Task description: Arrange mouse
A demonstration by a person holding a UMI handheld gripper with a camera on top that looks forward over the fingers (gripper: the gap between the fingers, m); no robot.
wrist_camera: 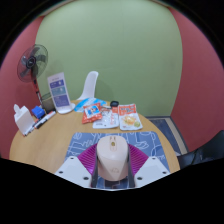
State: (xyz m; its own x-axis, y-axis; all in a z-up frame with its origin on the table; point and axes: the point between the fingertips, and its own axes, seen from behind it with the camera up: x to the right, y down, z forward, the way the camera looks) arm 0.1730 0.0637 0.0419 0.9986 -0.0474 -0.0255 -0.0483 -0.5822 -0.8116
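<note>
A beige computer mouse (113, 158) sits between my gripper's (113, 166) two fingers, its nose pointing away from me. The magenta pads (89, 157) press against both of its sides. It is held above a grey mouse mat (112, 141) that lies on the round wooden table (60, 135), just ahead of the fingers.
Beyond the mat lie colourful leaflets (103, 117) and a small red item (113, 104). At the far left stand a white box (25, 120), a blue-and-white carton (59, 92) and a black fan (33, 63). A white chair (90, 86) stands behind the table.
</note>
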